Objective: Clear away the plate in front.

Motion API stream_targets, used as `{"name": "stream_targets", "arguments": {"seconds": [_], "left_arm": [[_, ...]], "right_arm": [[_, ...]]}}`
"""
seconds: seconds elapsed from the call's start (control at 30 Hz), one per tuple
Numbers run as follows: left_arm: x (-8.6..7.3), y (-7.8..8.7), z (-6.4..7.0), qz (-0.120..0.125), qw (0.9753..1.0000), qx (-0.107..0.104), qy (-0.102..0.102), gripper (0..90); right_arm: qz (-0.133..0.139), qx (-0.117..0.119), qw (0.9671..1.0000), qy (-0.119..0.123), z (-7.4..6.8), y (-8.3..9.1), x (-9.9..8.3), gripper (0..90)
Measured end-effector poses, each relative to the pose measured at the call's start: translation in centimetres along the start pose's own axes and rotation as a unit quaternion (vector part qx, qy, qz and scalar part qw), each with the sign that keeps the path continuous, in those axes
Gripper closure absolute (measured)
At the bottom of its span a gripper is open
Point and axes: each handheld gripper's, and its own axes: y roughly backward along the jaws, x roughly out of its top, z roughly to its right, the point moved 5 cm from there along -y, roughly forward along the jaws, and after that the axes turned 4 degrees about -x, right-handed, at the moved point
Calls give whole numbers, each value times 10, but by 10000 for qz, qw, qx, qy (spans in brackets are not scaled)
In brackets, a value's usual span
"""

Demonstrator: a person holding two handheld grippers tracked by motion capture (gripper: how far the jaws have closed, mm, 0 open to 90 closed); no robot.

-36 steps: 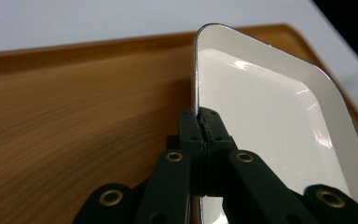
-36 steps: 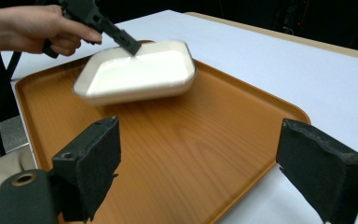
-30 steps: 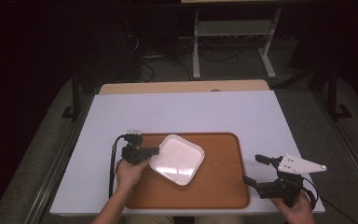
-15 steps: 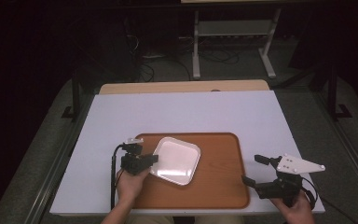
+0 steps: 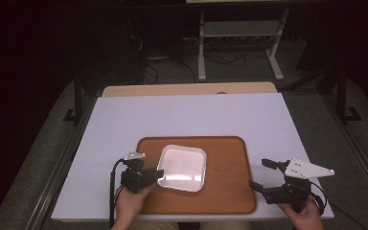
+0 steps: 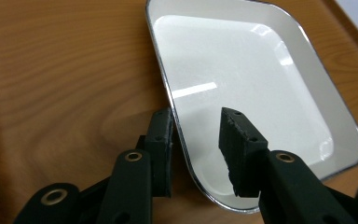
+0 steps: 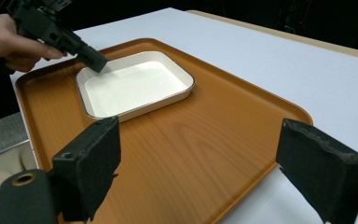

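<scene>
Our left claw [image 6: 198, 149] stands open astride the rim of the white dish [image 6: 256, 88], which lies on the wooden tray [image 5: 230, 187]. We should close squarely on this rim. Our right claw [image 7: 214, 172] waits open beside the tray.

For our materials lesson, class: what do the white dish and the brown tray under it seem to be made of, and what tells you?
Dish: probably enamelled metal; glossy white surface with bright reflections and a thin dark, metallic-looking rim. Glazed ceramic is possible.

Tray: wood or wood-look laminate; orange-brown with visible grain lines, a smooth satin sheen and a moulded raised edge. The pictures do not settle which.
</scene>
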Motion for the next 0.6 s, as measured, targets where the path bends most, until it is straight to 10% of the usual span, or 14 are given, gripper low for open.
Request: {"name": "stream_targets", "arguments": {"seconds": [0.6], "left_arm": [[-10,-3,14,-77,9996,-109,-238,653]], "right_arm": [[-5,0,10000,10,0,0,0,131]]}}
